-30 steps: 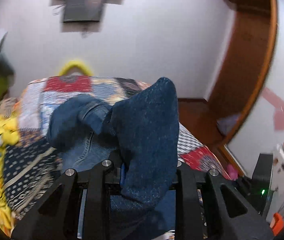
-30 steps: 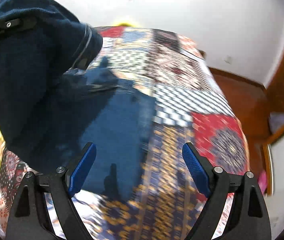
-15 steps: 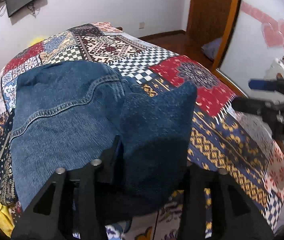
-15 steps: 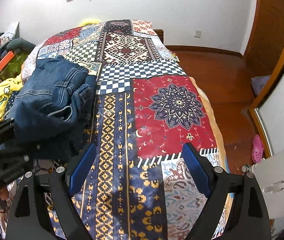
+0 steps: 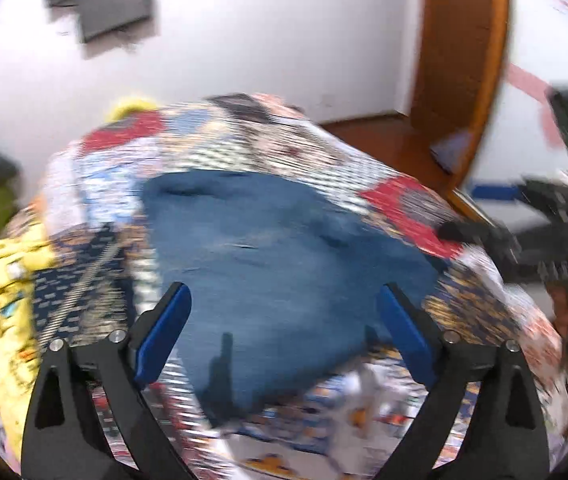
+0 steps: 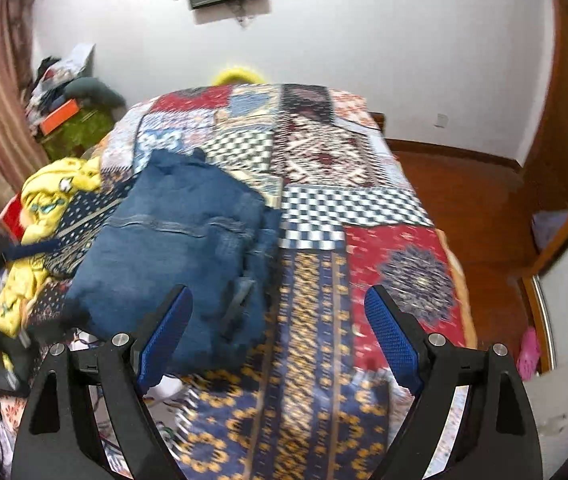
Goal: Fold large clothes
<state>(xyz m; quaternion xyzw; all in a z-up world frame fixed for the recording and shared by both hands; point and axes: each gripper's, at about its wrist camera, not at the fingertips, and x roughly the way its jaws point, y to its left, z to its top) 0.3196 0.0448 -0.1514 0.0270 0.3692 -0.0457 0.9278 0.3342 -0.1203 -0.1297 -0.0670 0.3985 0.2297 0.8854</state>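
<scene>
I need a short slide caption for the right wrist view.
Open right gripper above a patchwork bedspread, with folded blue denim garment lying at left.

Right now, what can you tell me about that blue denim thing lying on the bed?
The denim garment is a mid-blue piece of heavy cloth with visible stitched seams, folded into a thick, roughly rectangular bundle. It lies flat on the patchwork bedspread, toward the bed's left side, beside a crumpled yellow garment. Its right edge shows bunched layers and a loose strap or loop. Nothing grips it: both pairs of fingers stand open above it. What kind of garment it is cannot be told.
</scene>
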